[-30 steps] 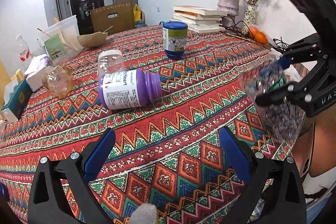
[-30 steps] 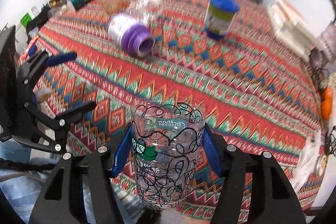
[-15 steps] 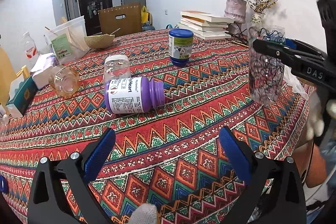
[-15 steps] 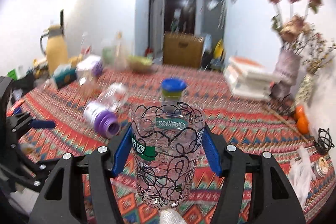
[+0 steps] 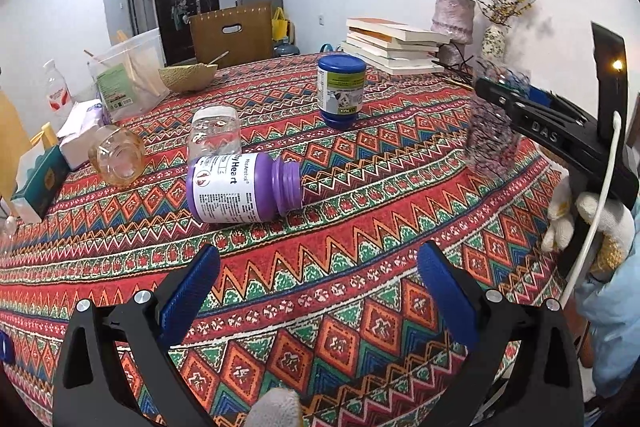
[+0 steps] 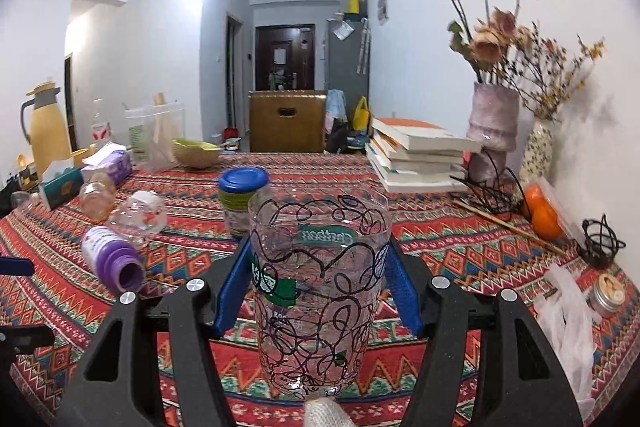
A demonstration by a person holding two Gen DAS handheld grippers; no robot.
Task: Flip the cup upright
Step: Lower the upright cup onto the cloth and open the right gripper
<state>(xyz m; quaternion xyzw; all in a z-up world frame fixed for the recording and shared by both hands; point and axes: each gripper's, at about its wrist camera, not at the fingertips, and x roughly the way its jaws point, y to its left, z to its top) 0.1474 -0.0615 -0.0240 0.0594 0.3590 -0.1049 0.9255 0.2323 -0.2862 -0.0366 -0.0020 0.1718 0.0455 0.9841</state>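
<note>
A clear plastic cup [image 6: 318,291] with black scribble print and green labels stands upright between the blue pads of my right gripper [image 6: 318,287], which is shut on it. In the left wrist view the cup [image 5: 494,131] appears at the right over the table's edge, held by the right gripper [image 5: 520,103]. I cannot tell whether its base touches the cloth. My left gripper [image 5: 318,291] is open and empty, low over the near part of the patterned tablecloth [image 5: 360,247].
A purple bottle [image 5: 240,193] lies on its side mid-table, with a clear jar [image 5: 214,133] and an amber glass [image 5: 118,159] lying behind it. A blue-lidded jar [image 5: 340,89] stands further back. Books [image 5: 394,45], vases [image 5: 456,17], oranges [image 6: 542,213] and boxes line the edges.
My right gripper has turned the cup from tilted to upright and lowered it toward the table at the right edge. My left gripper has stayed open and nearly still.
</note>
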